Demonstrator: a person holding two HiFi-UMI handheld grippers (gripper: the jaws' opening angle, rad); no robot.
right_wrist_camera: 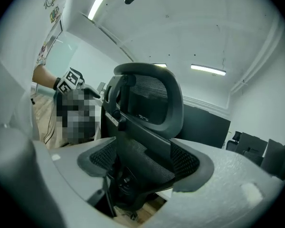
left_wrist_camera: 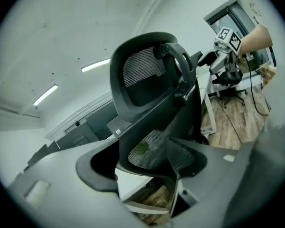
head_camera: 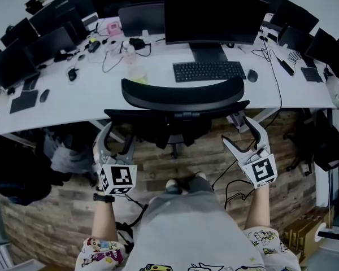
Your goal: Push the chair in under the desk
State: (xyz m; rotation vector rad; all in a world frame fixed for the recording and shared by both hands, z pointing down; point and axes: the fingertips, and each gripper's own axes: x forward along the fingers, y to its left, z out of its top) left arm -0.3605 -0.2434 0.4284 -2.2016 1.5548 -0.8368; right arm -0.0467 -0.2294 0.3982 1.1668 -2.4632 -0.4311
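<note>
The black mesh office chair [head_camera: 181,95] stands in front of the white desk [head_camera: 73,103], its back toward me and its seat partly under the desk edge. My left gripper [head_camera: 117,135] is low at the left edge of the chair's back, jaws wide. In the left gripper view the chair [left_wrist_camera: 142,75] fills the frame and its back frame runs between the jaws of the left gripper [left_wrist_camera: 147,160] with gaps at the pads. My right gripper [head_camera: 239,131] is at the back's right edge. The right gripper [right_wrist_camera: 145,160] stands open with the chair [right_wrist_camera: 149,96] spine between its jaws.
On the desk are a large monitor [head_camera: 214,13], a keyboard [head_camera: 209,70], a mouse [head_camera: 252,75] and loose cables. Bags [head_camera: 22,168] lie under the desk at left. Another chair [head_camera: 313,145] stands at right. A cable [head_camera: 231,191] trails on the wood floor near my feet [head_camera: 183,184].
</note>
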